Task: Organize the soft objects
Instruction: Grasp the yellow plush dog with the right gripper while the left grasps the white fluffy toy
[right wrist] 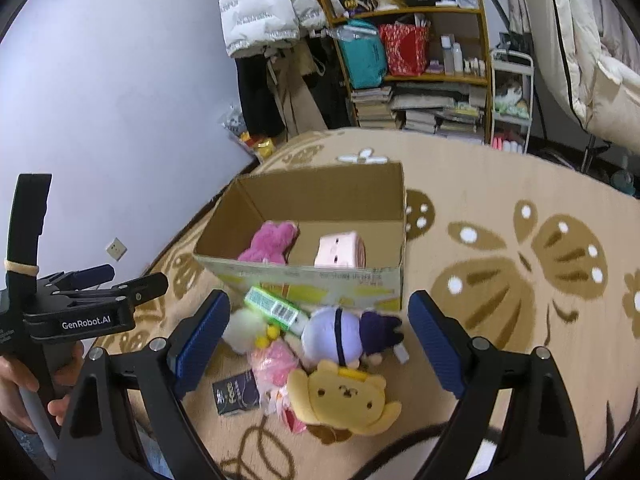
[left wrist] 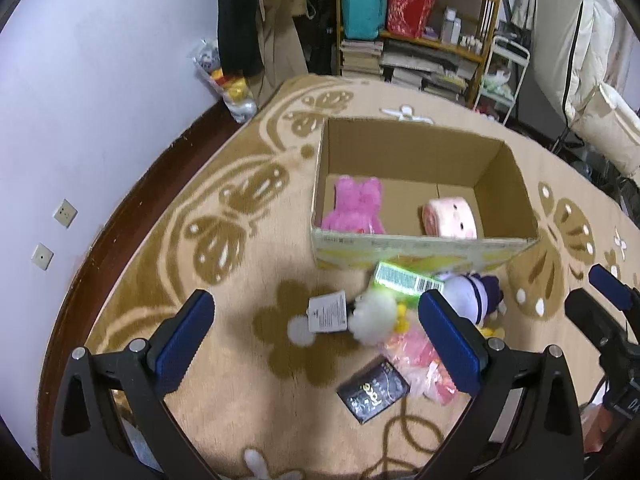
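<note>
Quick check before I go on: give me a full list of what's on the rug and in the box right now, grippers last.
cardboard box: one, brown, open, on the rug
pink plush: one, magenta, inside the box, left side
pink roll cushion: one, pale pink, inside the box, right of the plush
green carton: one, green, on the rug against the box front
white fluffy toy: one, white, rug, left of the pile
purple-hatted plush: one, white and purple, rug, before the box
yellow bear plush: one, yellow, nearest in the right wrist view
pink plastic packet: one, pink, beside the bear
black packet: one, black, rug, left of the bear
rug: one, beige and brown
left gripper: open, empty
right gripper: open, empty
</note>
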### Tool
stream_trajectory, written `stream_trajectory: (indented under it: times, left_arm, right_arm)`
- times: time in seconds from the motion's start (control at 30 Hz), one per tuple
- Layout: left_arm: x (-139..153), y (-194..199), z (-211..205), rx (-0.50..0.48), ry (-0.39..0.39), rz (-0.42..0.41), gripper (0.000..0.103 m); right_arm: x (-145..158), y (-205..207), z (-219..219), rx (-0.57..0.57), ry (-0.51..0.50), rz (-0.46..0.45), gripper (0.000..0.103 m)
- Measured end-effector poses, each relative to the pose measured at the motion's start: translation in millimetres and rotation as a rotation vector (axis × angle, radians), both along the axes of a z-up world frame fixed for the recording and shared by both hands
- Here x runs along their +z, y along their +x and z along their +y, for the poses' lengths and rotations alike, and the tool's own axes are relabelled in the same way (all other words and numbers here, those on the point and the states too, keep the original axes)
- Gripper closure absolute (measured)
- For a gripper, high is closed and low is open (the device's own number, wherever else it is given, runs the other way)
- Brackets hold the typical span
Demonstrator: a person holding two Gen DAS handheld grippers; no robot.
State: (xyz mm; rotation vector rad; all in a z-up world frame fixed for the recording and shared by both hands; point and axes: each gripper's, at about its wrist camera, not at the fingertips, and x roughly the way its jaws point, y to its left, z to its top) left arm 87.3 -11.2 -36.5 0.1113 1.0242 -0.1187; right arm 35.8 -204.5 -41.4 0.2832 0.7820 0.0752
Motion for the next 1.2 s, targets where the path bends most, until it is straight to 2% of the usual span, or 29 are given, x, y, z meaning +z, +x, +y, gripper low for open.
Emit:
stream_trajectory:
  times: [0.47,0.7,1.2]
  left_arm:
    - [-50.1,16.3,-15.1,-0.019,0.045,0.157,0.002]
    - [-67.8,26.6,-23.3,-0.022,0.058,0.194,0.002]
    - [-97.6,46.8,-33.9,-0.024,0.055,0.264,0.002]
  right_arm:
    - [-53.0,12.8,15.2,0.045,0.004,0.204,0.008]
    - [-77.6,22.4,19.3,0.058,-0.006,0.290,0.008]
    - [-123.0,41.1,17.0,0.056,0.041,0.463,0.008]
